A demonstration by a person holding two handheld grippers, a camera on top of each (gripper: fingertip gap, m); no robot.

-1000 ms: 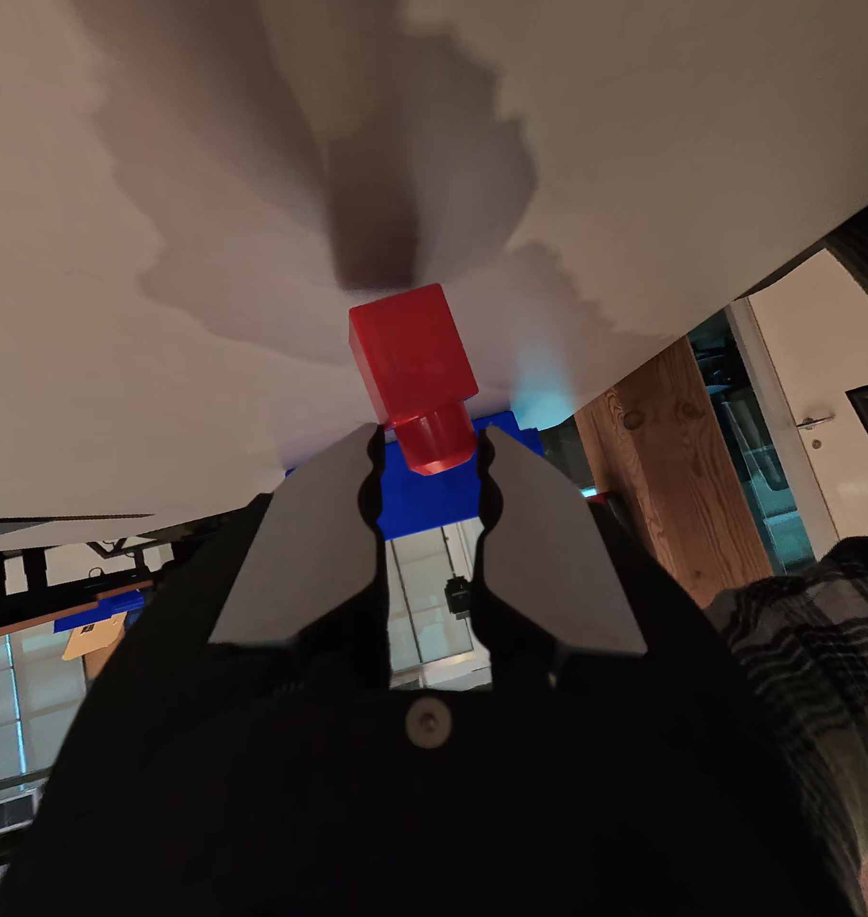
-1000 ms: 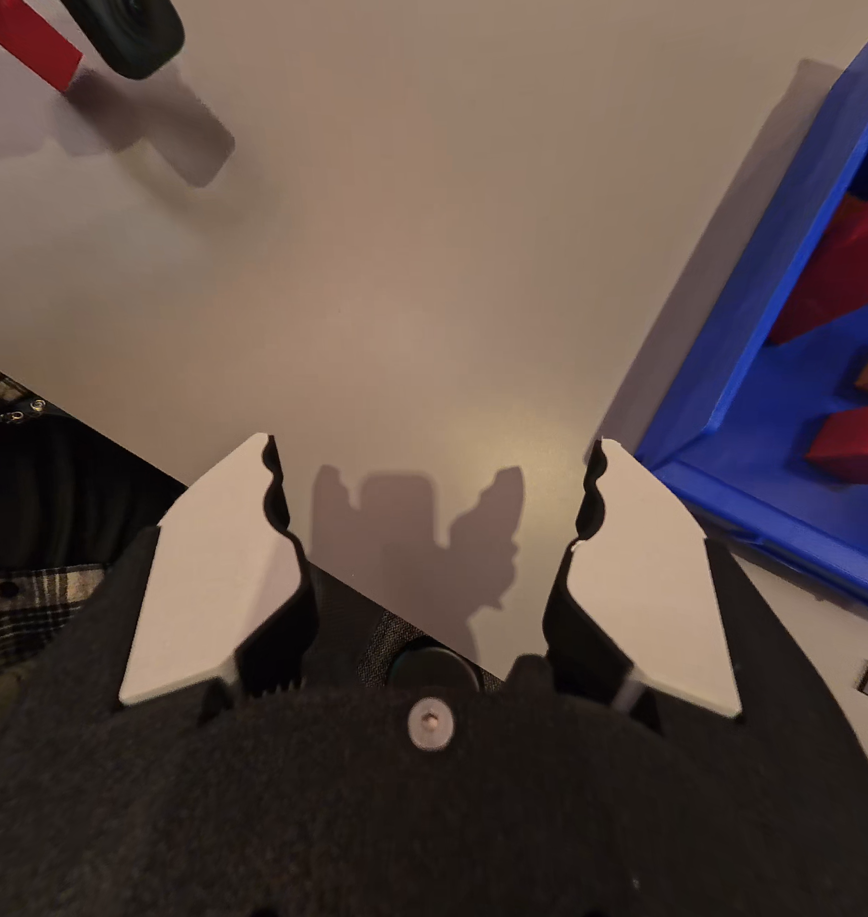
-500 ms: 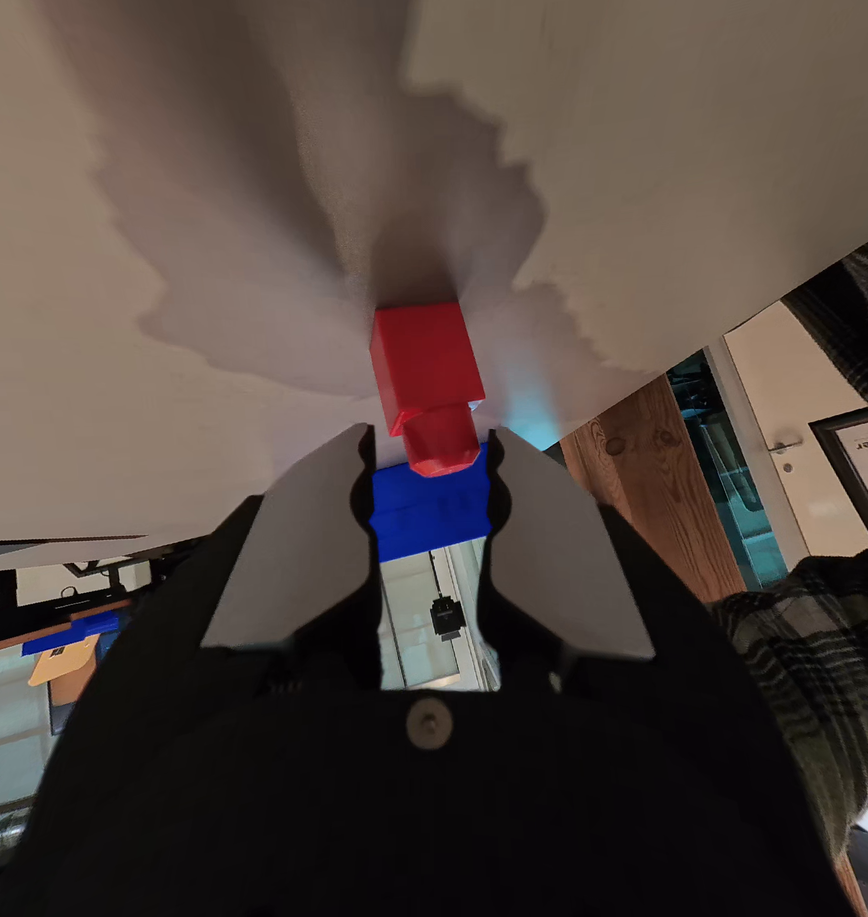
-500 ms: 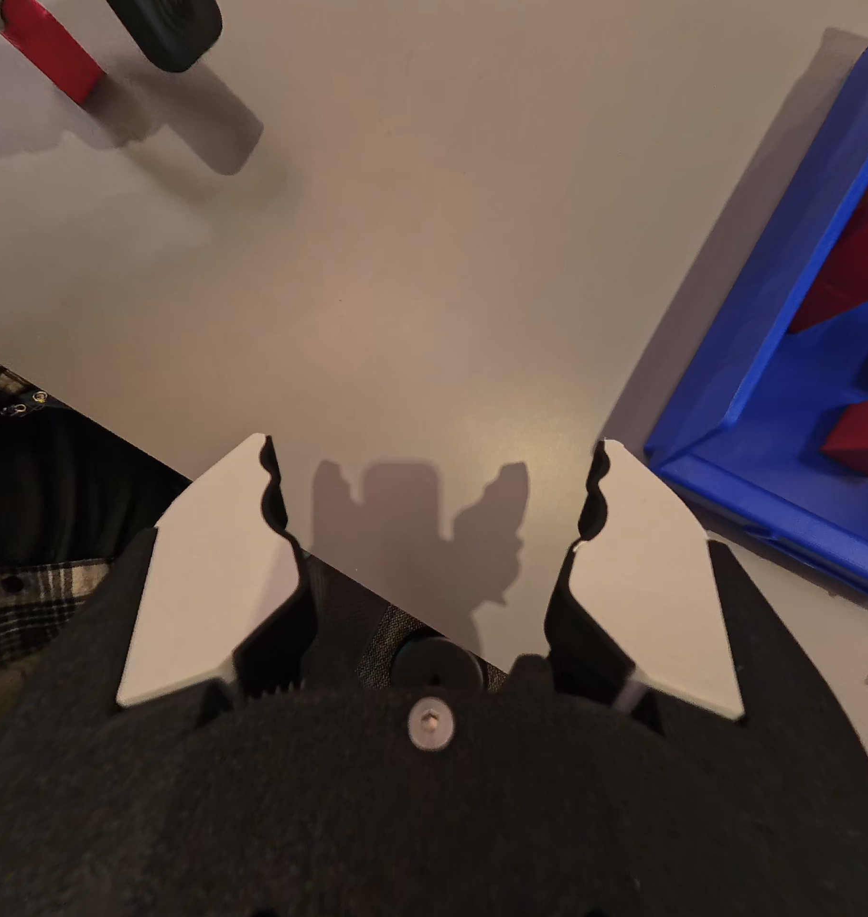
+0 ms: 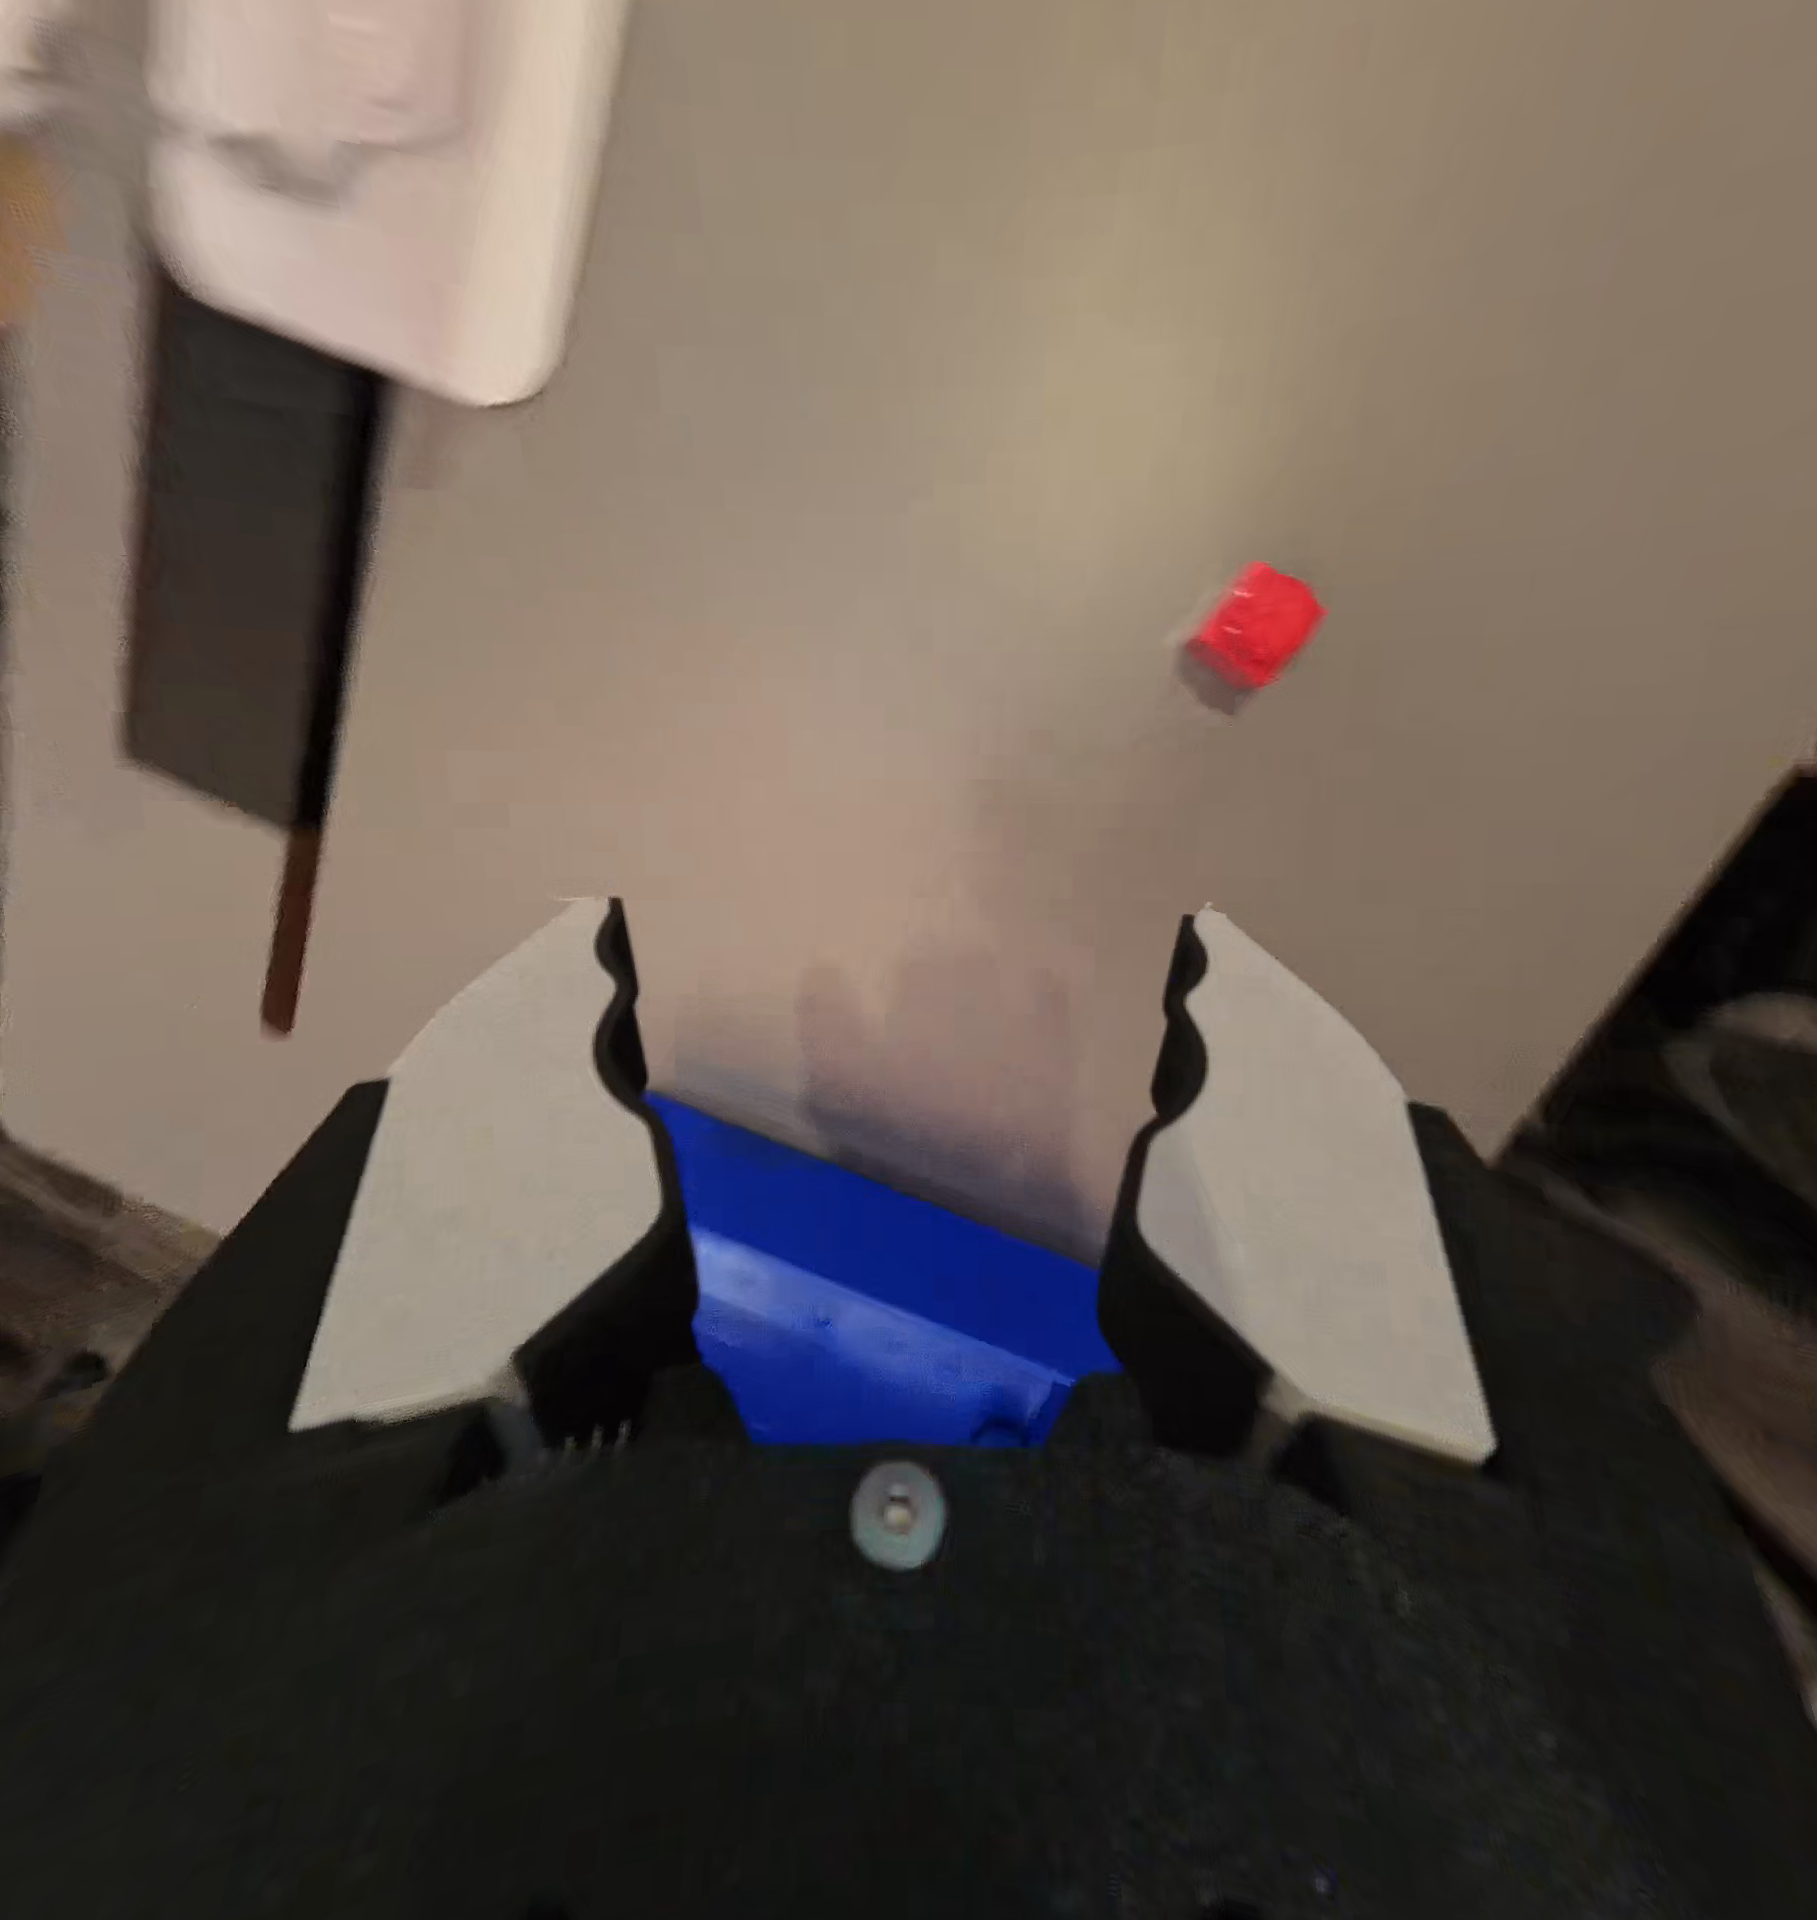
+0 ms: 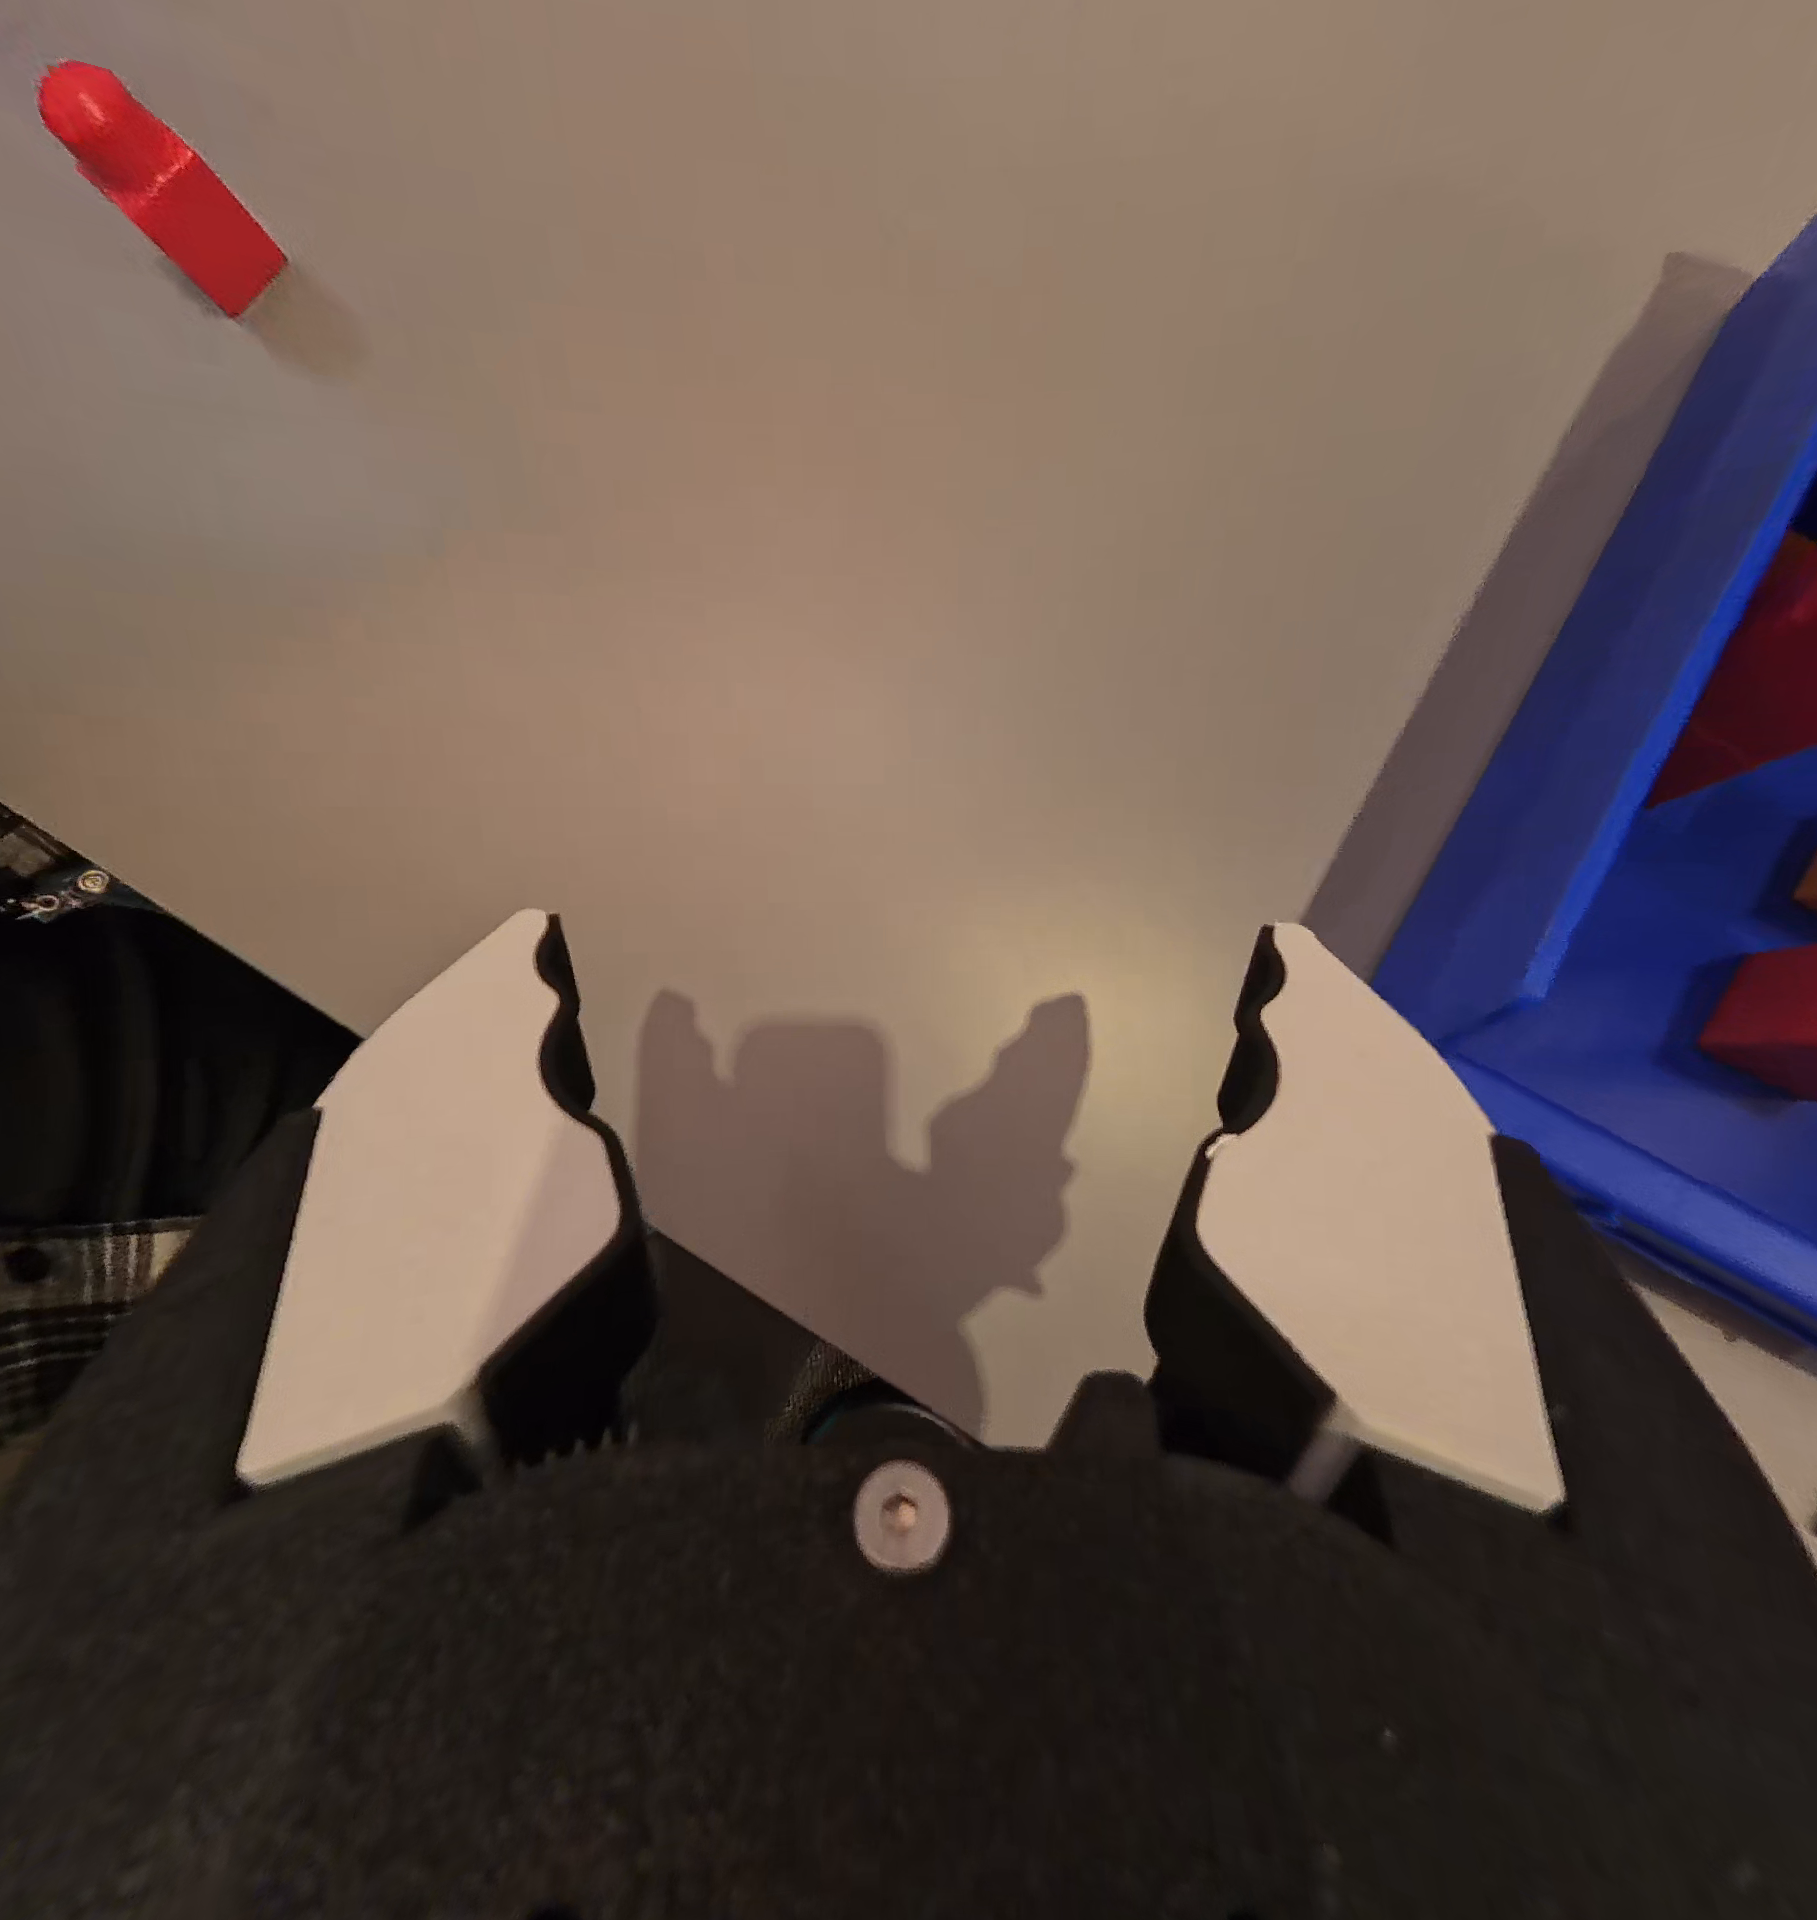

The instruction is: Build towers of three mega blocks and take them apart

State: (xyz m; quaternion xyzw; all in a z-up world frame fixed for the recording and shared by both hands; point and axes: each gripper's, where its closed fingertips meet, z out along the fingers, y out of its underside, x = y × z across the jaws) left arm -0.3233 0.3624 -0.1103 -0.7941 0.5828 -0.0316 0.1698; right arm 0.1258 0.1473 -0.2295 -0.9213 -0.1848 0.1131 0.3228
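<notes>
The left gripper (image 5: 899, 914) and right gripper (image 6: 909, 935) both gape wide, empty. One red block (image 6: 161, 187) stands alone on the tabletop (image 6: 883, 468), far left; others sit in the blue bin (image 6: 1610, 727). A clumsy approach could topple it.

1 red block (image 6: 161, 197) on table, 1 blue bin (image 6: 1631, 790), approx 3 blocks (image 6: 1797, 1023) visible inside.

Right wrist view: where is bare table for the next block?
Free: the wide table stretch between the red block and the blue bin, ahead of the open right gripper. Crowded: inside the bin, among blocks.
</notes>
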